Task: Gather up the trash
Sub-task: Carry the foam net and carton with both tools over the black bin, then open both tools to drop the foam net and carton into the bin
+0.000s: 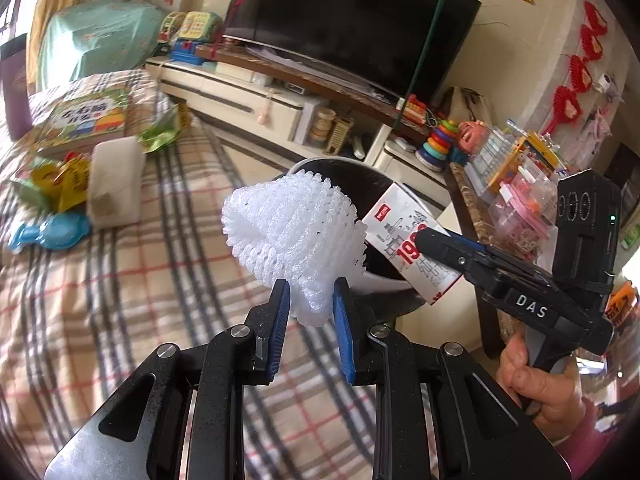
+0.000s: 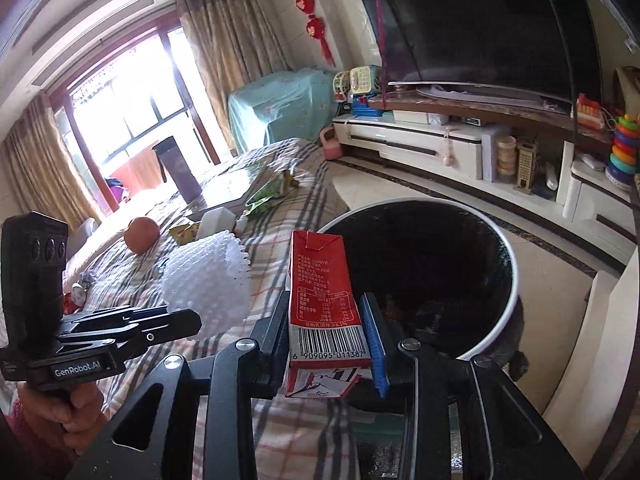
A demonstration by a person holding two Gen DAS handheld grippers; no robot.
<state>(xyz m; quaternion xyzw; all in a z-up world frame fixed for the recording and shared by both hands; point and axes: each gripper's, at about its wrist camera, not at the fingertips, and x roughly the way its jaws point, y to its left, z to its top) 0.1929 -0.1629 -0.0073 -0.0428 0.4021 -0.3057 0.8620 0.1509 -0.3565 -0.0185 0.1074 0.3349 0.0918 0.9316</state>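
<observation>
1. Surface: bed (image 1: 120, 280) under a plaid cover in beige, grey and red; the white-rimmed bin (image 2: 514, 280) stands on the tiled floor just beside its edge.
2. Room: dark television (image 1: 352, 24) on a low white cabinet beyond the bin; curtained window (image 2: 132, 108) past the far end of the bed.
3. On the bed, well apart from the bin: a picture book (image 1: 86, 120), a white foam block (image 1: 114, 180), yellow and green wrappers (image 1: 60, 184), an orange fruit (image 2: 141, 234).
4. Foam net (image 1: 296, 232): white mesh sleeve, crumpled; its lower end is pinched between the blue pads of the left hand-held gripper (image 1: 311, 308), held above the bed, near the bin rim.
5. Milk carton (image 2: 326, 304): red and white, barcode on its side, clamped upright in the right hand-held gripper (image 2: 326, 340), just beside the bin rim.
6. Bin: black liner; dark, indistinct contents at the bottom.
</observation>
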